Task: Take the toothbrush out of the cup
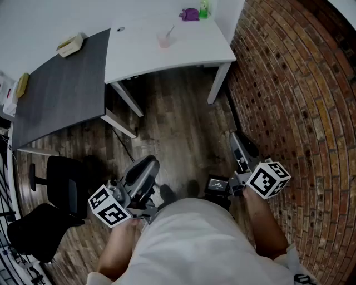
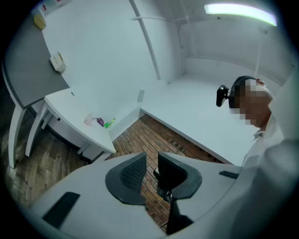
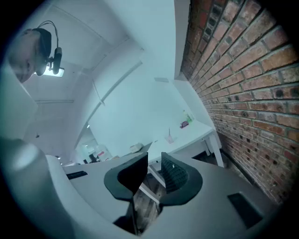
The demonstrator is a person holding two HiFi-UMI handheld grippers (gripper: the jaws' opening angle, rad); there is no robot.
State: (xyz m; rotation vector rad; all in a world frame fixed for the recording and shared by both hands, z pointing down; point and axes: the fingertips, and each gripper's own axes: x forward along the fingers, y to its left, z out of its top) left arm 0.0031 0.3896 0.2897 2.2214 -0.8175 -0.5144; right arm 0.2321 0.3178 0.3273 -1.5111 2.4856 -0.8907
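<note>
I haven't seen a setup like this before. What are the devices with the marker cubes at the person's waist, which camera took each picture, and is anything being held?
There is no robot here. A person stands holding a two-jaw gripper in each hand, and the marker cubes are part of those grippers. The head view looks down from a camera on the person's head. The other two views come from cameras riding on the grippers.

The left gripper and right gripper each have their jaws slightly apart with nothing between them.

Further off, the white table carries a cup with the toothbrush in it. A purple object and a green bottle sit further back.
</note>
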